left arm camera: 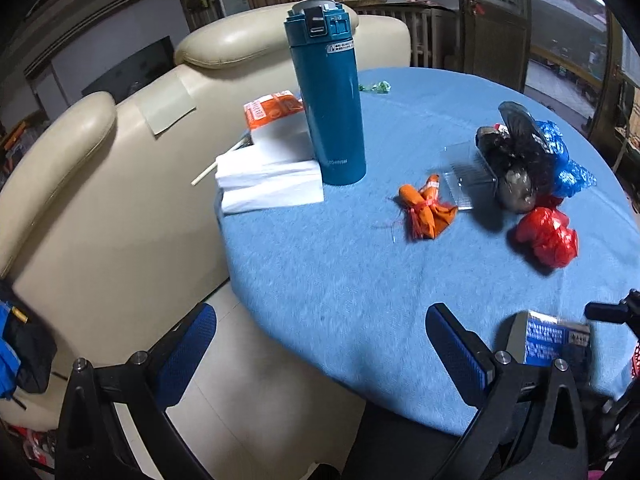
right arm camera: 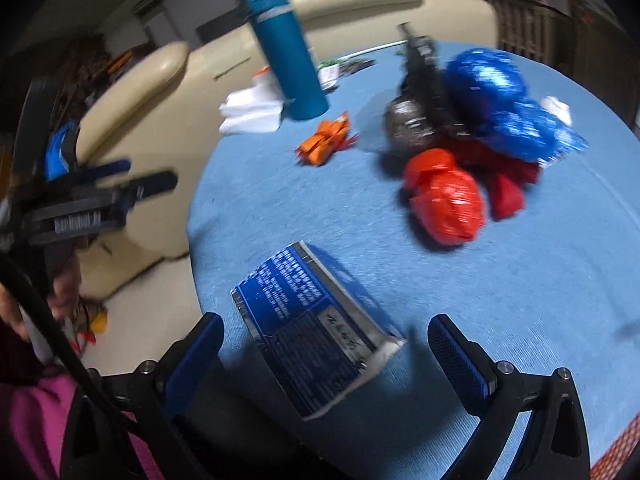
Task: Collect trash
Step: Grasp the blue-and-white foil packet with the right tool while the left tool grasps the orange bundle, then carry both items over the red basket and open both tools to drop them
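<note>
Trash lies on a round table with a blue cloth (left arm camera: 340,280): an orange wrapper (left arm camera: 426,212), a red plastic bag (left arm camera: 548,238), a black bag (left arm camera: 516,160), a blue bag (left arm camera: 560,160) and a clear plastic tray (left arm camera: 464,176). A blue and silver box (right arm camera: 316,336) lies near the front edge, between the open fingers of my right gripper (right arm camera: 326,352), untouched. The box shows in the left wrist view (left arm camera: 552,340) too. My left gripper (left arm camera: 320,344) is open and empty over the table's left edge. The right wrist view is blurred; it shows the red bag (right arm camera: 444,200) and the orange wrapper (right arm camera: 326,144).
A tall teal flask (left arm camera: 328,92) stands at the back left beside white tissue packs (left arm camera: 268,176) and an orange packet (left arm camera: 272,108). A cream sofa (left arm camera: 100,184) stands left of the table. The left gripper (right arm camera: 100,196) shows at the left of the right wrist view.
</note>
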